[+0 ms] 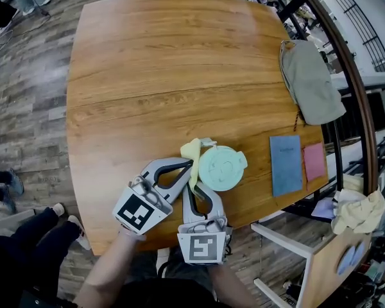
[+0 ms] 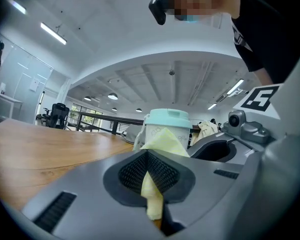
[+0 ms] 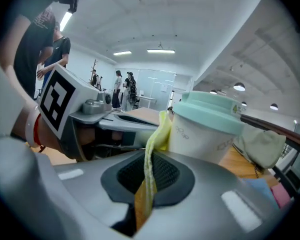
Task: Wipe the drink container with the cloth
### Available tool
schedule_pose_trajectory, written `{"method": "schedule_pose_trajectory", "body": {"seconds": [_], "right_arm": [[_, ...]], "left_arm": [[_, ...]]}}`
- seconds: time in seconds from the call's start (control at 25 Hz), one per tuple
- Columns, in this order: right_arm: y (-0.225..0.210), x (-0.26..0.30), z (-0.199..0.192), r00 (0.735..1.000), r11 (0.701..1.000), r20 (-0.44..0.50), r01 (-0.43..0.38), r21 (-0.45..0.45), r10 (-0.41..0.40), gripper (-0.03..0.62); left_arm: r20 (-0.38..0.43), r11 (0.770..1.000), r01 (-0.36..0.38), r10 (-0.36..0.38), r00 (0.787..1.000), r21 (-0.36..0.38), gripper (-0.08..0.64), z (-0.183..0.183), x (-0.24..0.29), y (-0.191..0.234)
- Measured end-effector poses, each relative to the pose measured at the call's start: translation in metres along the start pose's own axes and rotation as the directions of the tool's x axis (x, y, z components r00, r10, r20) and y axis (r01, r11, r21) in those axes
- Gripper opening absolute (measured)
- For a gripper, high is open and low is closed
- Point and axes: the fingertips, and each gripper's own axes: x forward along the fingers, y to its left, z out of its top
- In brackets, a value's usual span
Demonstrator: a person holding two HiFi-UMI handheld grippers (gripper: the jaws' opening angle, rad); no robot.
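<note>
- Head view: the white paper drink container with mint-green lid stands near the front edge of the round wooden table.
- The left gripper pinches the pale yellow cloth; the right gripper pinches another part of it. Both jaw pairs are pressed onto fabric.
- The cloth touches the container's left side, so the wiping step looks in hand.
- Next: slide the cloth round the wall gently, since nothing steadies the container.
- The container is upright, long axis vertical, lid up.

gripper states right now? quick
left gripper: shut on cloth
right gripper: shut on the same cloth
</note>
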Motion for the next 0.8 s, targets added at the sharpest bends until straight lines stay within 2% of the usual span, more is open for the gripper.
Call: {"method": "schedule_pose_trajectory", "body": {"seconds": [0.24,0.36,0.44,0.6,0.8], "right_arm": [[-0.003,-0.002,-0.009,1.0,0.999,0.001,-0.019,0.05,0.019,0.015],[-0.005,-0.002,-0.011,1.0,0.997,0.014,-0.022,0.073,0.021,0.015],[-0.008,-0.004,-0.012,1.0,0.996,0.018,-0.02,0.086,0.018,0.015],[-0.011,-0.01,-0.017,1.0,0.995,-0.011,-0.015,0.098,0.017,0.015],[-0.022,-0.018,-0.021,1.0,0.996,0.008,0.004,0.092,-0.004,0.015]], "left_arm": [[-0.025,1.0,-0.004,0.004,1.0,0.002,-0.008,-0.01,0.003,-0.001],[-0.046,0.999,-0.006,0.008,0.999,0.042,-0.008,-0.016,0.003,0.001],[-0.056,1.0,-0.01,0.012,0.998,0.03,-0.008,-0.017,0.003,0.0],[-0.072,1.0,-0.009,0.011,0.997,0.02,-0.008,-0.022,0.001,-0.005],[-0.078,0.999,-0.008,0.011,0.997,0.034,-0.008,-0.029,-0.001,-0.012]]}}
